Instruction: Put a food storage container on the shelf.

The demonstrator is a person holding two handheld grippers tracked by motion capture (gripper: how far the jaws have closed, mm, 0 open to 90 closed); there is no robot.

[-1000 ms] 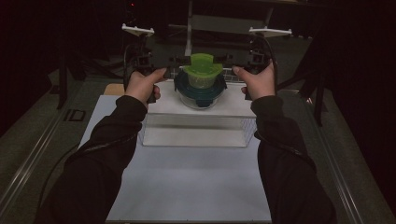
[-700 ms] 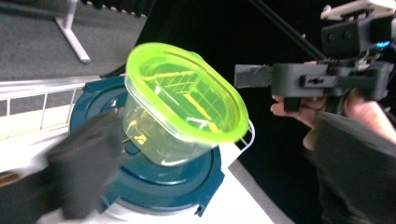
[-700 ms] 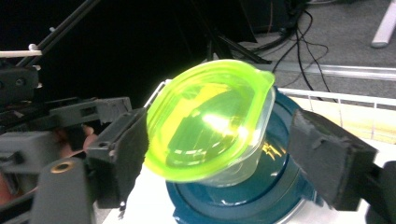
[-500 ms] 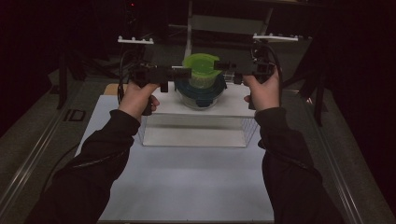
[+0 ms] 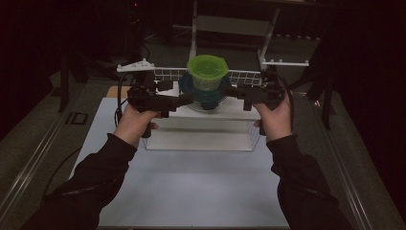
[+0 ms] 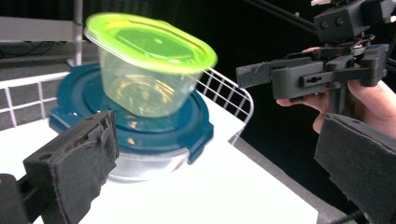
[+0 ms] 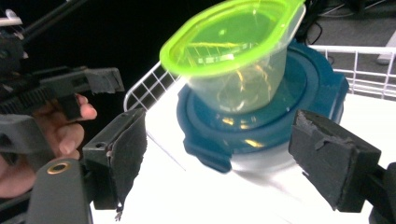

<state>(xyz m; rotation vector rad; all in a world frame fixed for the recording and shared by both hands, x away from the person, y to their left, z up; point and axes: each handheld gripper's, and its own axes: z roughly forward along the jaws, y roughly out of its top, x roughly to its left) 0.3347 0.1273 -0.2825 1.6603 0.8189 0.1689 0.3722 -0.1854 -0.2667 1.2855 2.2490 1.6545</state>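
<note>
Two stacked tubs sit at the far end of a white raised platform (image 5: 210, 111), and much around them is lost in darkness: the background is black and the clear box (image 5: 201, 136) under the platform shows little beyond faint edges. The lower tub is a clear round container (image 6: 140, 165) closed by a dark blue clip-on lid (image 6: 154, 133); what it holds cannot be made out. On that lid rests a smaller clear plastic cup-shaped tub (image 6: 140, 88) with a glossy lime-green lid (image 6: 149, 42), tilted and seemingly empty. A white wire rack (image 5: 244, 76) runs behind them, partly hidden. The left gripper (image 5: 186, 99) hovers just left of the stack, its jaws having just been opening and now spread wide with nothing between them; its padded fingers (image 6: 84, 163) look worn and ragged. The right gripper (image 5: 231, 92), just right of the stack, likewise has been opening and stands apart, gripping nothing.
</note>
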